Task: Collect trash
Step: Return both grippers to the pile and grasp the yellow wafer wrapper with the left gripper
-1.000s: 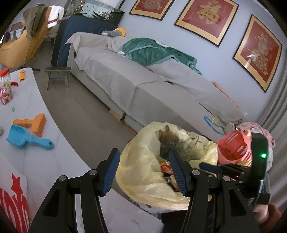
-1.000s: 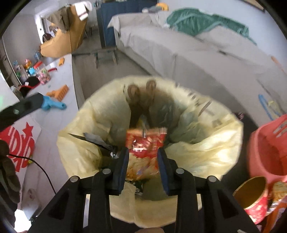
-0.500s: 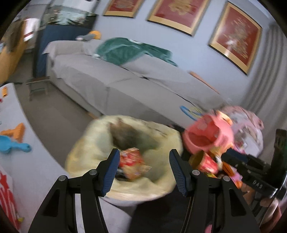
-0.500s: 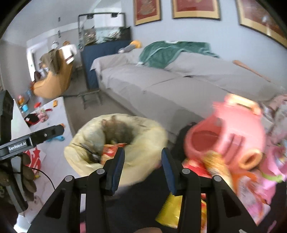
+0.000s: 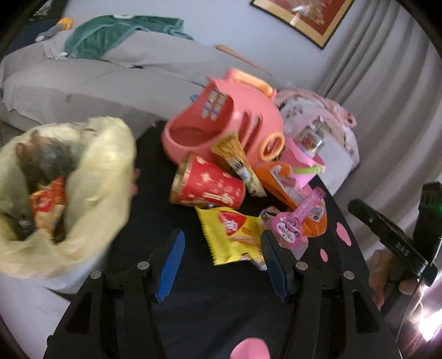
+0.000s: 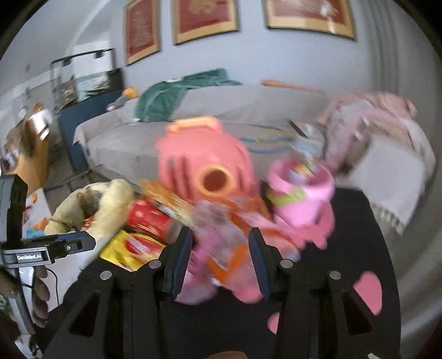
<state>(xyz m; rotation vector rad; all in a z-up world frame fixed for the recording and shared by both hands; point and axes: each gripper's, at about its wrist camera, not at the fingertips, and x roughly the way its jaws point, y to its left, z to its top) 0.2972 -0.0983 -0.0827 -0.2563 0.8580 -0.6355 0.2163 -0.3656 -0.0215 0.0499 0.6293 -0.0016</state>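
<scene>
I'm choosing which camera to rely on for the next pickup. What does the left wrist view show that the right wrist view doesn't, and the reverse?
Only the left wrist view: the inside of the yellow trash bag, with a red wrapper in it, and the pink tag-shaped packet, sharply.

Only the right wrist view: the fish tank, the three framed pictures and the blue cabinet.

Both: the yellow snack packet, red cup, salmon toy basket, pink bucket and sofa. Each view's own hand-held gripper is open.
</scene>
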